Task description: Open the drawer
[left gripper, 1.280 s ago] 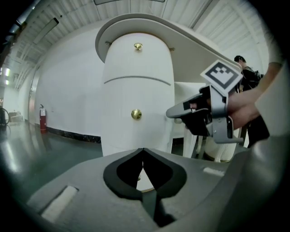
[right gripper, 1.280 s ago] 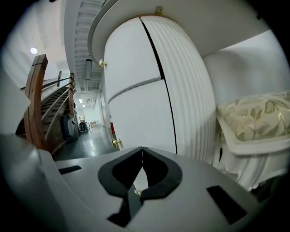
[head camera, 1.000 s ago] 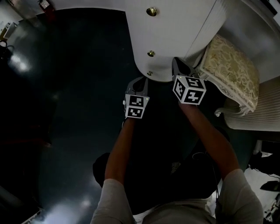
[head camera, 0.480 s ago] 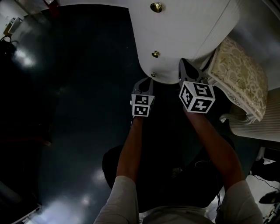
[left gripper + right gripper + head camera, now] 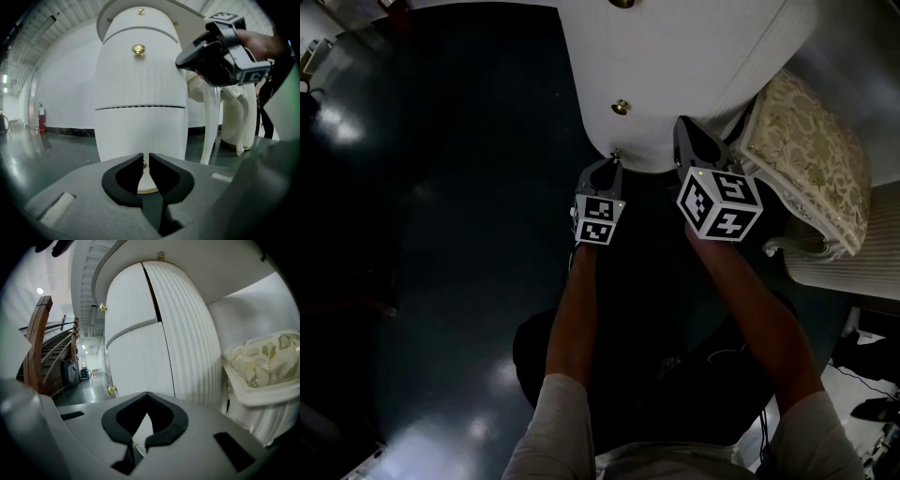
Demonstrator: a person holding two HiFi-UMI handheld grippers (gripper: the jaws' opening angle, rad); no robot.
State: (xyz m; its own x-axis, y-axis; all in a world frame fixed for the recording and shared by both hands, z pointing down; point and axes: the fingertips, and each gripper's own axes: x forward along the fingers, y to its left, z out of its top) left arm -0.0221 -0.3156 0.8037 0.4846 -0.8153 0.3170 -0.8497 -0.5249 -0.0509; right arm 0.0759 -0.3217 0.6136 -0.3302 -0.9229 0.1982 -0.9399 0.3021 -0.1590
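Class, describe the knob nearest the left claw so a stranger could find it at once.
Find the tall white ribbed rounded cabinet beside the cream patterned chair. Down its front run small round brass knobs; pick the lowest knob, near the cabinet's base.

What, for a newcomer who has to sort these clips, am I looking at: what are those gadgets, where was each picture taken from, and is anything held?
There is no robot here. A person holds hand-worked tongs in each hand, and the patterned cubes are part of those tools. The head view comes from a camera on the person's head, looking steeply down. The other two pictures come from cameras riding on the tongs, looking along their jaws. Ahead, on a dark floor, stands a white rounded cabinet with brass knobs, and a cushioned seat beside it. The left tongs are closed, with their tips right at the lowest knob; I cannot tell whether they touch it. The right tongs are also closed, near the cabinet's side, and hold nothing.
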